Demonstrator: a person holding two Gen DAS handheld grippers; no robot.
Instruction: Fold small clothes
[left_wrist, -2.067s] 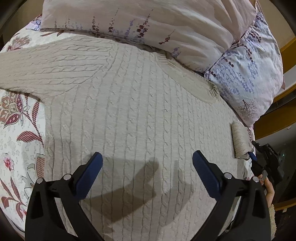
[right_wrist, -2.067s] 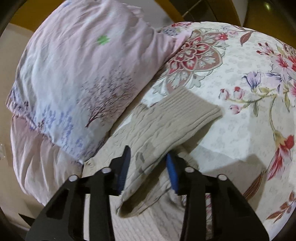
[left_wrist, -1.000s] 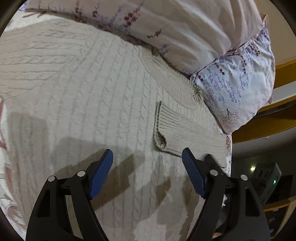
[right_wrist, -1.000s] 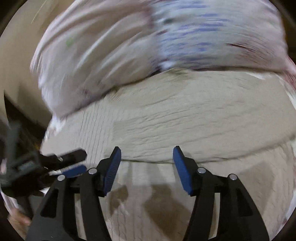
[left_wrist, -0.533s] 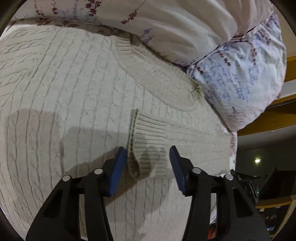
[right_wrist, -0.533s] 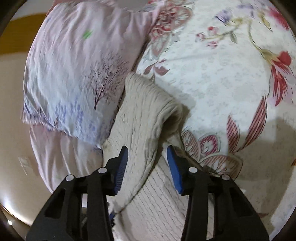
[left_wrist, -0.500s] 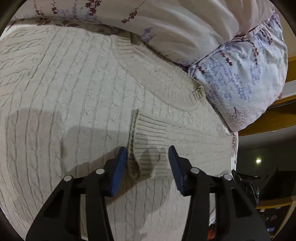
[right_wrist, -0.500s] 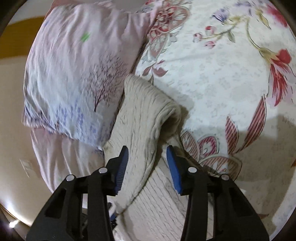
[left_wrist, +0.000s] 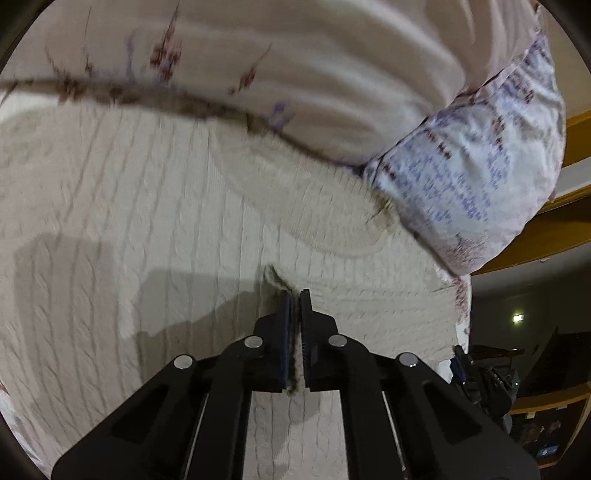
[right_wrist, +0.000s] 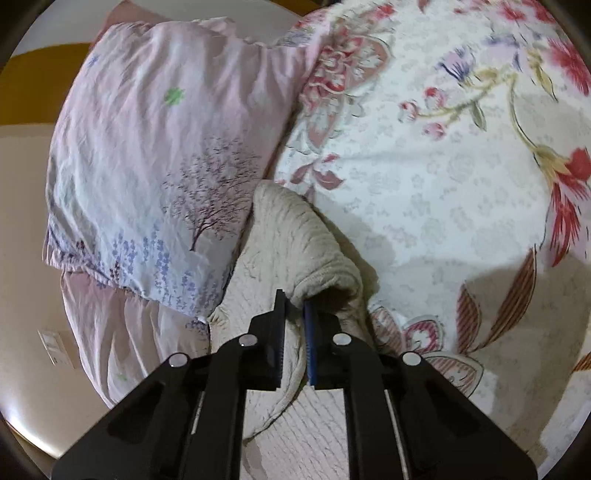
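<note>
Folding job sits on a bed (right_wrist: 461, 177) with floral sheet; two pillows (right_wrist: 155, 155) stacked against the upper left of the right wrist frame, and across the top of the left wrist frame.

Cable-knit sweater (left_wrist: 147, 221), beige, lies flat on the bed, filling the left and centre of the left wrist frame, ribbed neckline butting against the pillows. One sleeve (right_wrist: 291, 236) is already doubled back across the body.

Left tongs (left_wrist: 294, 321): jaws have just been closing, now clenched on the ribbed cuff (left_wrist: 275, 277) of that sleeve, knit pinched between the pads. Frame is motion-blurred, so the edge detail is soft.

Right tongs (right_wrist: 295, 332): jaws have just been closing too, now clamped on the bunched fold of the sleeve near the shoulder, lower centre of the right wrist frame, just beside the pillow corner.

Handling, my read: thick knit, soft, stretchy, moderately heavy for clothing. Not slippery, pads should bite well. It'll sag and stretch if lifted by one point. Best holds are the ribbed edges (cuff, hem, neckline) and fold lines, two points at once, kept low over the bed. Risk: dragging the body layer along with the sleeve and wrinkling the flat panel.
</note>
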